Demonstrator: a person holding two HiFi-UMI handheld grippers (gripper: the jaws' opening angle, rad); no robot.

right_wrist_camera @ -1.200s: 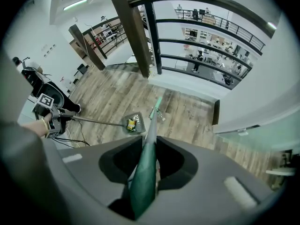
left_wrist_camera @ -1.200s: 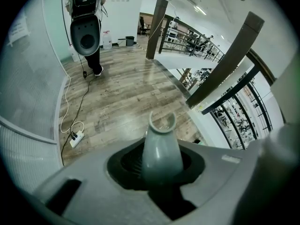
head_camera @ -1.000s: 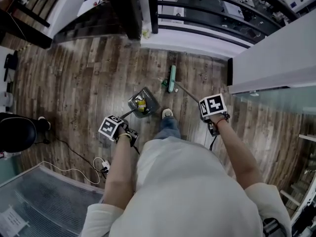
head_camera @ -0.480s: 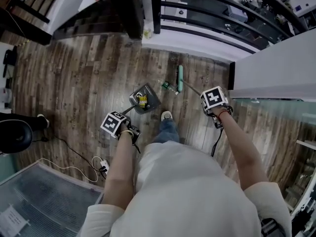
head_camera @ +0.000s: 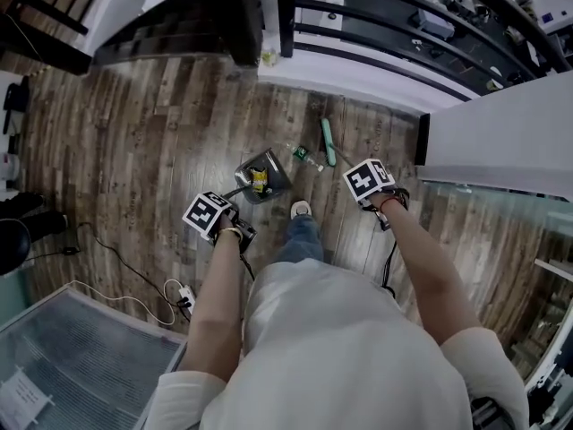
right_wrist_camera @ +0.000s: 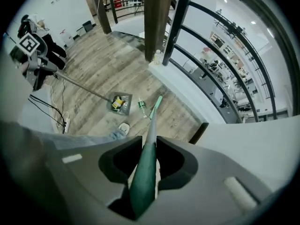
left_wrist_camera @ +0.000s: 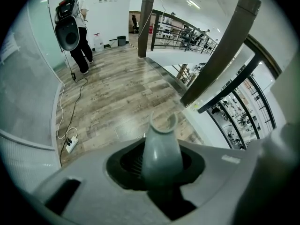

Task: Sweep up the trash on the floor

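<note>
Two holds: L gripper on dustpan, R gripper on broom.

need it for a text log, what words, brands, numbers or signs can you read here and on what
No text is readable.
Cubes on left hand-held gripper and right hand-held gripper: square patterns, no letters.
Yellow packet in dustpan: print too small.
Green bottle label: too small.
Broom: none visible.
Paper sheet, lower left: blurred.
</note>
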